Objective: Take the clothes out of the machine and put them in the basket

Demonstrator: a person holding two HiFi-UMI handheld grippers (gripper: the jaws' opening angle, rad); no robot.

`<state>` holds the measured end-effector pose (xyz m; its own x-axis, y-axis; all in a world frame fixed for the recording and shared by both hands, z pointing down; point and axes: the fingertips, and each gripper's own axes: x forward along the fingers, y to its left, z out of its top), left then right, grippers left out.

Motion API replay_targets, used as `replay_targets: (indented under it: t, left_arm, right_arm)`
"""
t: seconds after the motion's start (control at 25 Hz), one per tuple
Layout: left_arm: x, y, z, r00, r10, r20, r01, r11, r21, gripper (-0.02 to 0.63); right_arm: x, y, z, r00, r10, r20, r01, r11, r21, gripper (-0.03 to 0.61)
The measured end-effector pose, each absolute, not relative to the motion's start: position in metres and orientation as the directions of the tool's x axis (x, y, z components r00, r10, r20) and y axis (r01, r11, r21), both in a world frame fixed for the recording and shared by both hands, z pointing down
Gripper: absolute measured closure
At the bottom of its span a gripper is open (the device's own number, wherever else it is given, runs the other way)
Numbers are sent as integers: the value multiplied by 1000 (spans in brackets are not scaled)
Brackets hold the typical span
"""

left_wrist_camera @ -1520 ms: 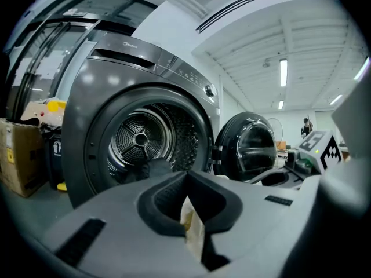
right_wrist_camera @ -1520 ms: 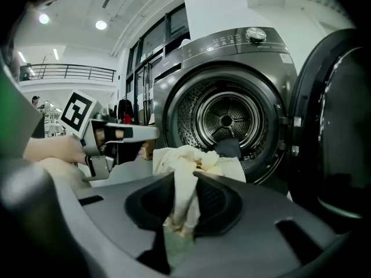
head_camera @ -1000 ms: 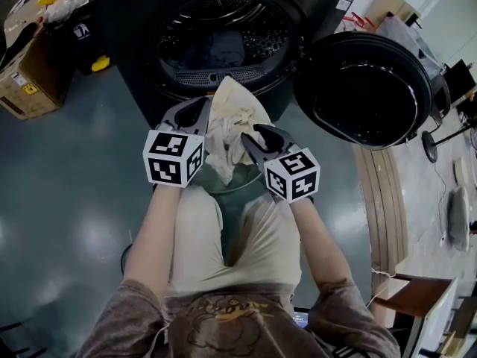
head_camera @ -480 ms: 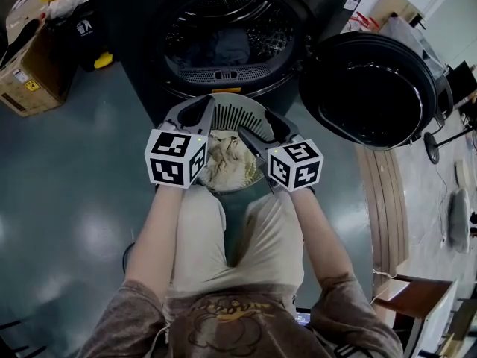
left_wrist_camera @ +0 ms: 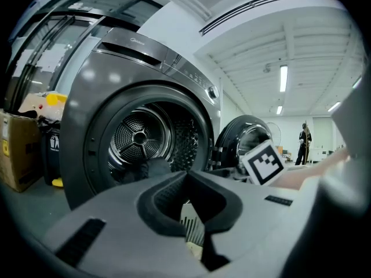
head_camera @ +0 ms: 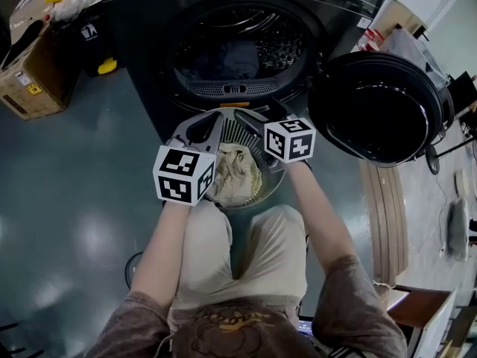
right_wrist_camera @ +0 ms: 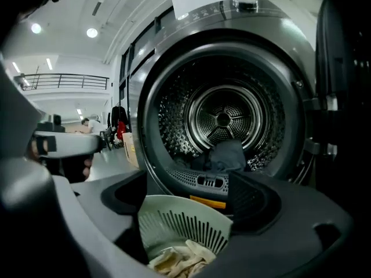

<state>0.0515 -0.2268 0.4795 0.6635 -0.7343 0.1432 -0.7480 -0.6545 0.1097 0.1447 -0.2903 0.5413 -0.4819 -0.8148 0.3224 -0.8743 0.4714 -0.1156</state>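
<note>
The cream cloth (head_camera: 235, 176), held up between both grippers a second ago, now lies in the basket (head_camera: 237, 134) toward its near rim, so that piece is done. The right gripper (head_camera: 250, 119) has just been opening its jaws. They stand wide and empty over the basket's far rim, facing the dark garment (right_wrist_camera: 227, 155) left in the machine (head_camera: 149, 80). The left gripper (head_camera: 200, 130) seems closed on nothing.

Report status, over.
Left gripper shut, empty; right gripper just opened, nothing between jaws. Cloth in basket; dark garment in drum. Door open, nothing blocking.
</note>
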Motion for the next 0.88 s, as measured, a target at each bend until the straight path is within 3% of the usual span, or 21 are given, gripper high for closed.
replay_targets:
  t: [0.88]
  left_arm:
    - [54,-266,521,751,-633,187,-660,-720,212,607]
  right_arm:
    - [167,-501,587,-312,-838,447,-937,349,-1,163]
